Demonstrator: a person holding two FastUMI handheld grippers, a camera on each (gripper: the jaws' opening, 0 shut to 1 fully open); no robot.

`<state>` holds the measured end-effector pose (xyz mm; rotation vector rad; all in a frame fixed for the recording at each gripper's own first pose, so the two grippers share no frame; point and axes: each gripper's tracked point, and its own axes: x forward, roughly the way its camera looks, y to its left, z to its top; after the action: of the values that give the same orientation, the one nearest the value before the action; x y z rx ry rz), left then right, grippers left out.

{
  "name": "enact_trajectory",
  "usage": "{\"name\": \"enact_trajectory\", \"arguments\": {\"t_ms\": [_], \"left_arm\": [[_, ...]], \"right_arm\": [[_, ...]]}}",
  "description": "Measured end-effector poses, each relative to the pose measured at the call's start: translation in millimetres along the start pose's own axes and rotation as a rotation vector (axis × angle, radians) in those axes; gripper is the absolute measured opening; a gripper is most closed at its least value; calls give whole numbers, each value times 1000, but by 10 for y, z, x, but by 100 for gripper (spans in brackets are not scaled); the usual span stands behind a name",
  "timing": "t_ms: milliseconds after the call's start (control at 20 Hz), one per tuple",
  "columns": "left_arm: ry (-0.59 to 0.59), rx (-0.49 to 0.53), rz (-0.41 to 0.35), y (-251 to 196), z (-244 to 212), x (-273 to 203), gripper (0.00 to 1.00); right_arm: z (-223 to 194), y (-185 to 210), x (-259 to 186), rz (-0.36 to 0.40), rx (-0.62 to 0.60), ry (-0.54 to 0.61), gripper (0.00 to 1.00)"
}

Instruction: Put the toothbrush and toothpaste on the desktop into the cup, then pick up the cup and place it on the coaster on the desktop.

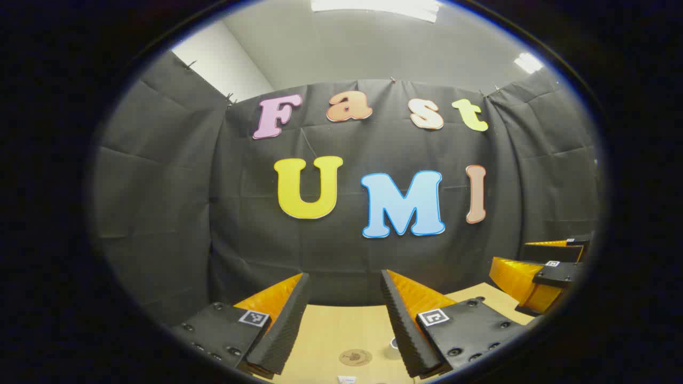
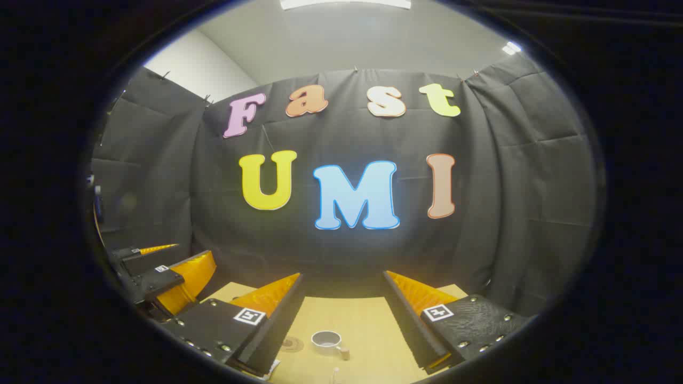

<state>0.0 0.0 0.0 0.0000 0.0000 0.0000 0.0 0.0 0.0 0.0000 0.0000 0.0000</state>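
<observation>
In the left gripper view, your left gripper [image 1: 341, 298] is held above the pale wooden desktop [image 1: 331, 330] with its jaws spread wide and nothing between them. Between the two fingers, close to the bottom edge, lies the coaster [image 1: 355, 357], a flat round tan disc with a dark printed mark on it. Just beside the inner face of the right-hand finger you can see a small sliver of the cup [image 1: 394, 344], mostly hidden by that finger. Your other tool shows far off to the right.

In the right gripper view, your right gripper [image 2: 341, 298] is also wide open and empty. The cup [image 2: 326, 339] stands upright between the jaws, a small grey mug with a tan handle. The coaster [image 2: 292, 344] lies just beside the left-hand finger, partly covered by it.
</observation>
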Motion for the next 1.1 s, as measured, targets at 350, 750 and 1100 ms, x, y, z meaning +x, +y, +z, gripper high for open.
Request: {"name": "enact_trajectory", "arguments": {"t_ms": [350, 750, 1100], "left_arm": [[29, 11, 14, 38, -141, 23, 86], [148, -1, -5, 5, -587, 133, 86], [347, -16, -3, 40, -1385, 74, 86]], "right_arm": [[-148, 2, 47, 9, 3, 53, 92], [-514, 13, 163, 27, 6, 169, 93], [-1337, 47, 178, 43, 47, 440, 93]]}}
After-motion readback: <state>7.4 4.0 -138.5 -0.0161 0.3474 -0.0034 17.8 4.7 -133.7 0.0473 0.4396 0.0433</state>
